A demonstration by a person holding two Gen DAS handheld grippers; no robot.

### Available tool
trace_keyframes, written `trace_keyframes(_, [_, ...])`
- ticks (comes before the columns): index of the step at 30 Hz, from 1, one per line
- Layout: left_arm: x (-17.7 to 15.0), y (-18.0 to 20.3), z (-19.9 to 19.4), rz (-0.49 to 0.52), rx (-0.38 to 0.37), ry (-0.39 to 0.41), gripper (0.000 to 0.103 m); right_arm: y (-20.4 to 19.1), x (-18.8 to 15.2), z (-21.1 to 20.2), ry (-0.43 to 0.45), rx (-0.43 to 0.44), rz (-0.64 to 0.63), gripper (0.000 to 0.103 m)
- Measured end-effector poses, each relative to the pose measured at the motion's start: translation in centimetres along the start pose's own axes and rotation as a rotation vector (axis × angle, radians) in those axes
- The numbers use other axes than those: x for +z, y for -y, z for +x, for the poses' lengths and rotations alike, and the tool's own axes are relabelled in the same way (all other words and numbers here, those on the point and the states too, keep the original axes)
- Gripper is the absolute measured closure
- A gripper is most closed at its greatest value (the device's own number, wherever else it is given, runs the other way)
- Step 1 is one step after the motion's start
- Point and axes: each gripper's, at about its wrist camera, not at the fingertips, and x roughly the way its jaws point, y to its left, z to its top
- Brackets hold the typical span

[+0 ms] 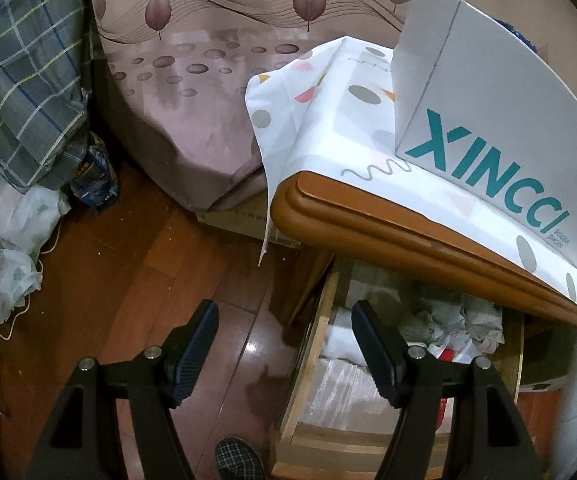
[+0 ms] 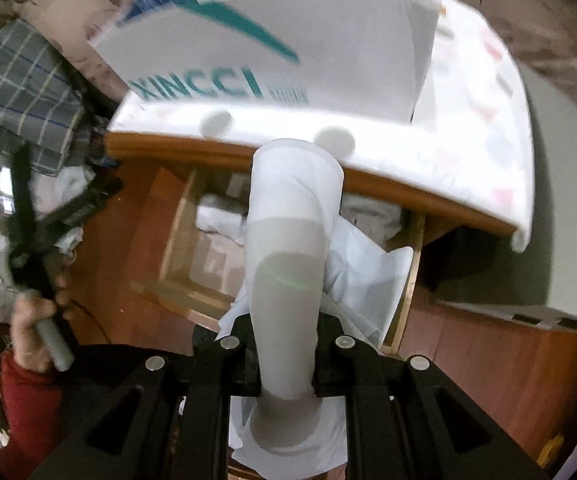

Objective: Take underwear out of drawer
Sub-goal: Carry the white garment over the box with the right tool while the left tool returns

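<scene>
Right gripper point(image 2: 288, 390) is clamped on the pale rolled underwear point(image 2: 288, 264), hanging over the open drawer's point(image 1: 308, 364) front edge. Probably best to lift straight up so the trailing cloth clears. Left gripper point(image 1: 284, 348) hangs open, empty.

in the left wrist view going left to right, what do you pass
plaid cloth → white plastic bag → bed cover with leaf print → spotted cloth on the nightstand → white XINCCI box
</scene>
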Motion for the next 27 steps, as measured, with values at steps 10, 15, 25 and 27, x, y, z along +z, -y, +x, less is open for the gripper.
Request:
trace_keyframes(10, [-0.2, 0.4, -0.6, 0.033, 0.029, 0.027, 0.032, -2.0, 6.0, -10.0, 0.203, -0.034, -0.039, 0.090])
trace_keyframes(15, [-0.1, 0.3, -0.9, 0.039, 0.021, 0.035, 0.032, -2.2, 11.5, -12.4, 0.278, -0.081, -0.041, 0.090])
trace_keyframes(25, [-0.2, 1.2, -0.4, 0.105, 0.051, 0.034, 0.032, -0.6, 20.3, -9.5, 0.297, -0.160, -0.013, 0.089])
trace_keyframes(27, [-0.2, 1.5, -0.2, 0.125, 0.052, 0.027, 0.032, -0.1, 21.4, -7.2, 0.263, -0.178, -0.012, 0.088])
